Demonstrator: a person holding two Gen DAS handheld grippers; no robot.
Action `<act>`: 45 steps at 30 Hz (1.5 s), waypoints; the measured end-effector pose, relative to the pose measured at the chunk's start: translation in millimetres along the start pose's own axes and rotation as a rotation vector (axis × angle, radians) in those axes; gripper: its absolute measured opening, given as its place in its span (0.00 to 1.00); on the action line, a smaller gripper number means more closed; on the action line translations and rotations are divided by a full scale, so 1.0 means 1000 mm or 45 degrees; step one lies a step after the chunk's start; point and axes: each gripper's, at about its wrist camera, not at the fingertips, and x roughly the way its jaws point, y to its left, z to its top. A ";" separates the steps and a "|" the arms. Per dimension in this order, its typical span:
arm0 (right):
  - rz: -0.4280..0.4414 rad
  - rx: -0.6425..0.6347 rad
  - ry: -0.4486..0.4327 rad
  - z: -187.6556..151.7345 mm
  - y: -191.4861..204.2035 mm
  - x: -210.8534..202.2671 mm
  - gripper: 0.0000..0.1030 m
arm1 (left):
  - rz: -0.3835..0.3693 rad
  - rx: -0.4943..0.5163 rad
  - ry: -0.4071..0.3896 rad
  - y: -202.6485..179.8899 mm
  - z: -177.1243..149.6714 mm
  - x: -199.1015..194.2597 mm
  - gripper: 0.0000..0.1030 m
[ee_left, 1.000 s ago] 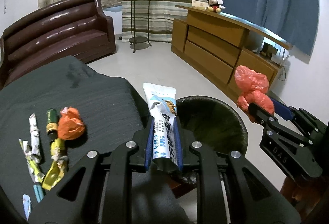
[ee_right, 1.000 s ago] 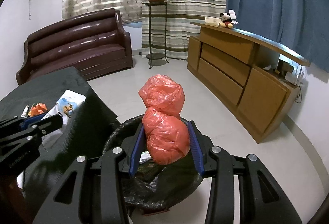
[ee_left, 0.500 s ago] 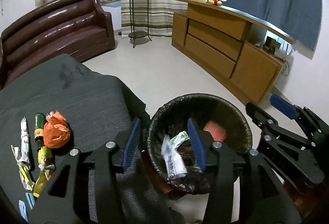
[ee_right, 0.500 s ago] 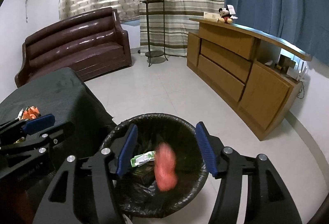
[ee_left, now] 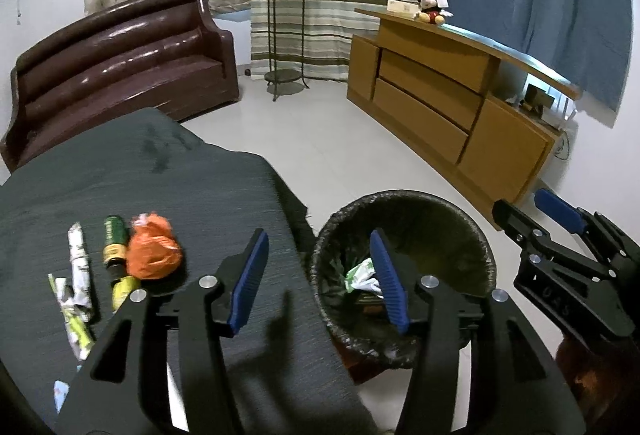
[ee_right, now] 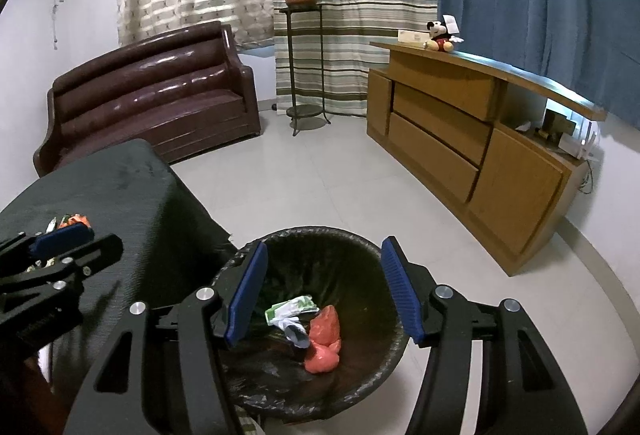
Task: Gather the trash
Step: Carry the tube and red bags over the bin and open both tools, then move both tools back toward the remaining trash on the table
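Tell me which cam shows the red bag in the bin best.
Right wrist view: the red plastic bag lies in full sight on the bottom of the trash bin, beside a white-green wrapper. In the left wrist view, the bin's inside is dark and the bag is not visible.

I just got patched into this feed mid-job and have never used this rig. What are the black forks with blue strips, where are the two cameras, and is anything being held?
Each fork is a hand-held two-finger gripper, and each picture comes from a camera looking along one. The left gripper is opening with nothing between its blue pads. The right gripper is open and empty over the black-lined round trash bin, which holds a red plastic bag and a white-green wrapper. On the dark cloth-covered table lie an orange crumpled bag, a green-yellow tube and twisted paper wrappers.
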 end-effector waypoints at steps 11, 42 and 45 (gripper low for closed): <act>0.043 -0.017 0.015 -0.002 0.017 -0.011 0.58 | 0.119 -0.074 -0.014 0.051 -0.020 -0.042 0.56; 0.265 -0.216 0.099 -0.039 0.144 -0.042 0.59 | 0.325 -0.313 0.117 0.180 -0.121 -0.113 0.59; 0.283 -0.232 0.111 -0.041 0.152 -0.042 0.59 | 0.301 -0.329 0.149 0.186 -0.130 -0.112 0.58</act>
